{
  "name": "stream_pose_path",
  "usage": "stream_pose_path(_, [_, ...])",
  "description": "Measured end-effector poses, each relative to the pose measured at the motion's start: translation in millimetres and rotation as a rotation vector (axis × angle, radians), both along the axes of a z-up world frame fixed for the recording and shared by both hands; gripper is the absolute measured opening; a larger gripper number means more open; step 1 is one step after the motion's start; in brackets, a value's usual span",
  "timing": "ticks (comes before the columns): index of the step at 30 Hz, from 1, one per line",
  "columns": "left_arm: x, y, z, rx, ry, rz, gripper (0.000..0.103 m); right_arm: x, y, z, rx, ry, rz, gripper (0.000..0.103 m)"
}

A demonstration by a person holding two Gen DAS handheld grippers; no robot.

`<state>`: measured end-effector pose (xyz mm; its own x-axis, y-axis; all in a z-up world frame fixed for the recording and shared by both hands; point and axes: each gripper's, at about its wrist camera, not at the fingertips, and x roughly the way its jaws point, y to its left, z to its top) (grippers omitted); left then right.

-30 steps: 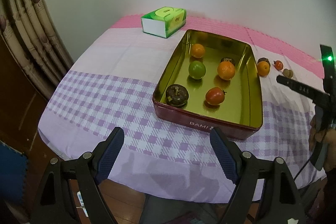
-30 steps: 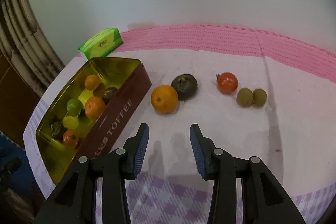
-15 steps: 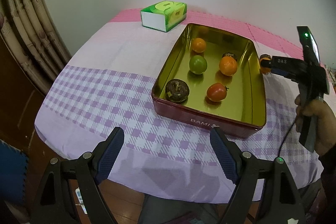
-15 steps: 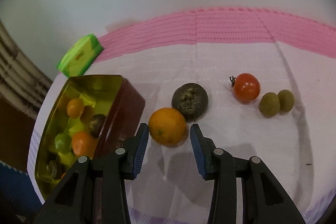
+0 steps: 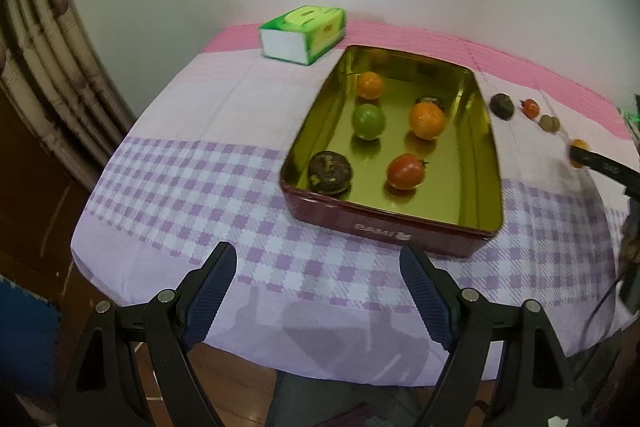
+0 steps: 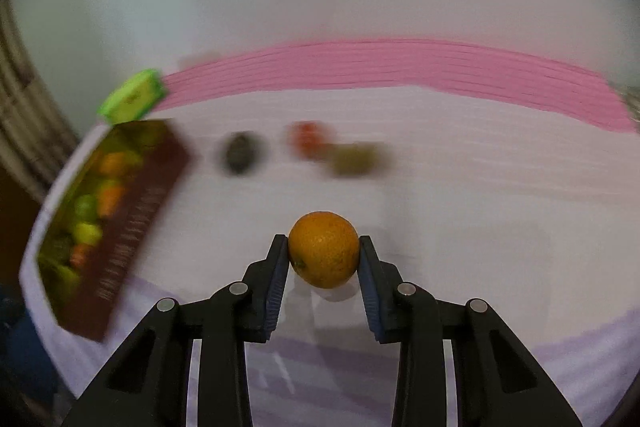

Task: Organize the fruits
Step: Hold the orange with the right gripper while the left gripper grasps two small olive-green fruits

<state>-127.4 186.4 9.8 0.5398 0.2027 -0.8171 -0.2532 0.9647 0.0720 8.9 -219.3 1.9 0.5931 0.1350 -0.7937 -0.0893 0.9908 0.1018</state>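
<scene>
- Right hand-held gripper (image 6: 323, 254) is clamped on the orange (image 6: 323, 249), one pad on each side at about its widest part. It looks lifted a bit off the table (image 6: 460, 187), judging by the shadow under it, but I can't say for sure.
- Everything behind it in the right wrist view is smeared with motion blur, so I'm clearly mid-swing.
- Handling-wise: I'd guess an orange this size is fairly light, firm with a bit of give, and the pebbly skin should grip well on the ribbed pads. It's round, so a hold off the widest line could let it squirt out. The across-the-middle hold is the one I'd keep.
- No need to squeeze hard; too much would bruise it.
- Left hand-held gripper (image 5: 322, 301) is wide open with nothing in it, hanging over the near edge of the table in front of the tin (image 5: 394, 231).
- The tin already has two oranges, a green fruit (image 5: 368, 121), a tomato (image 5: 405, 171) and a dark fruit (image 5: 330, 173), plus another dark one half hidden.
- Left out on the cloth beside the tin: a dark round fruit (image 5: 502, 105), a small tomato (image 5: 530, 108) and two little olive-brown ones (image 5: 549, 123).
- My guess is the orange goes into the tin next; the walls look low, so set it down gently or it'll roll into the others.
</scene>
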Motion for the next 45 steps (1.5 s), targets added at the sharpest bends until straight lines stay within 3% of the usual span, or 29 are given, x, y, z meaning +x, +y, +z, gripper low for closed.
stream_pose_path(5, [-5, -28, 10, 0.044, -0.054, -0.109, 0.080, 13, -84, -9, -0.068, 0.020, -0.182, 0.035])
stream_pose_path(7, [-4, -40, 13, 0.024, -0.057, -0.164, 0.080, 18, -106, -12, -0.094, 0.018, -0.217, 0.035])
stream_pose_path(9, [1, -55, 17, -0.017, -0.053, -0.227, 0.080, 22, -115, -12, -0.138, 0.009, -0.235, 0.035])
stream_pose_path(14, [34, -95, 29, -0.148, -0.041, -0.396, 0.080, 34, -124, -20, -0.126, 0.000, -0.261, 0.037])
stream_pose_path(19, [89, -155, 35, -0.175, -0.068, -0.663, 0.080, 30, -123, -22, -0.108, -0.031, -0.260, 0.037])
stream_pose_path(22, [123, -197, 32, -0.108, -0.072, -0.838, 0.080, 30, -128, -22, -0.074, -0.037, -0.257, 0.037])
stream_pose_path(23, [136, -209, 30, -0.094, -0.059, -0.898, 0.078, 30, -130, -22, -0.061, -0.039, -0.257, 0.037])
stream_pose_path(25, [165, -229, 26, -0.081, -0.029, -0.999, 0.058, 30, -133, -23, -0.041, -0.042, -0.251, 0.037])
stream_pose_path(27, [195, -242, 22, -0.092, 0.018, -1.063, 0.047, 30, -134, -23, -0.026, -0.044, -0.242, 0.037])
stream_pose_path(29, [220, -249, 14, -0.110, 0.084, -1.117, 0.047, 31, -136, -24, -0.011, -0.046, -0.235, 0.037])
stream_pose_path(35, [266, -274, -4, 0.054, 0.146, -1.214, 0.047, 30, -140, -24, 0.025, -0.051, -0.232, 0.037])
stream_pose_path(41, [289, -283, -35, 0.124, 0.241, -1.276, 0.045, 30, -141, -24, 0.033, -0.052, -0.226, 0.037])
stream_pose_path(45, [304, -280, -56, 0.078, 0.318, -1.254, 0.022, 32, -143, -25, 0.024, -0.051, -0.223, 0.038])
